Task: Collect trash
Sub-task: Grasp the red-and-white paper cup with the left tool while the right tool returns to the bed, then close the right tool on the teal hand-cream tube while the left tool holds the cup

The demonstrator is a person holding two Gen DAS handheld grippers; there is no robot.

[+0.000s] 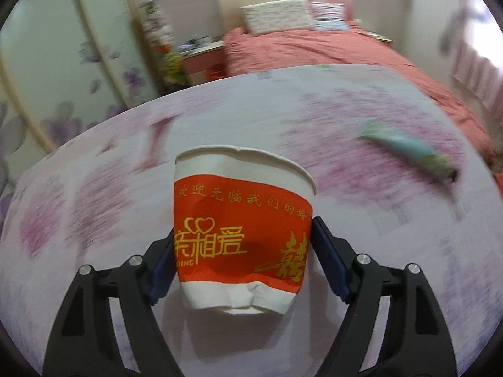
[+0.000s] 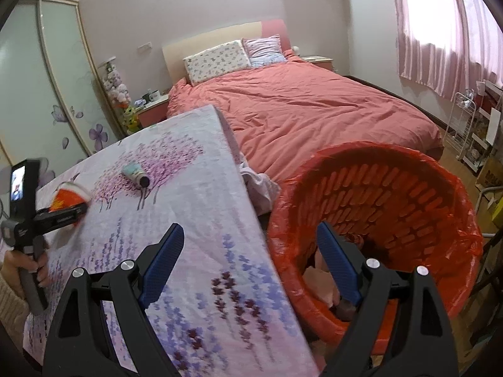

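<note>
A crumpled red and white paper cup (image 1: 242, 220) stands upright between the blue pads of my left gripper (image 1: 243, 229), which touch it on both sides; it stays sharp while the table blurs behind it. From the right wrist, the cup (image 2: 70, 196) and left gripper (image 2: 63, 213) sit at the table's left side. A light green tube (image 1: 408, 154) with a dark cap lies on the floral tablecloth (image 2: 188, 251), also seen as the tube (image 2: 135, 172) mid-table. My right gripper (image 2: 250, 227) is open and holds nothing, over the table's right edge. Beside it stands a red-lined bin (image 2: 408, 194) holding some scraps.
A bed (image 2: 314, 110) with a pink cover lies beyond the table and bin. A sliding wardrobe (image 2: 47, 78) fills the left wall. A white wire rack (image 2: 465, 125) and boxes stand at the right under pink curtains. A person's hand (image 2: 19, 267) holds the left gripper's handle.
</note>
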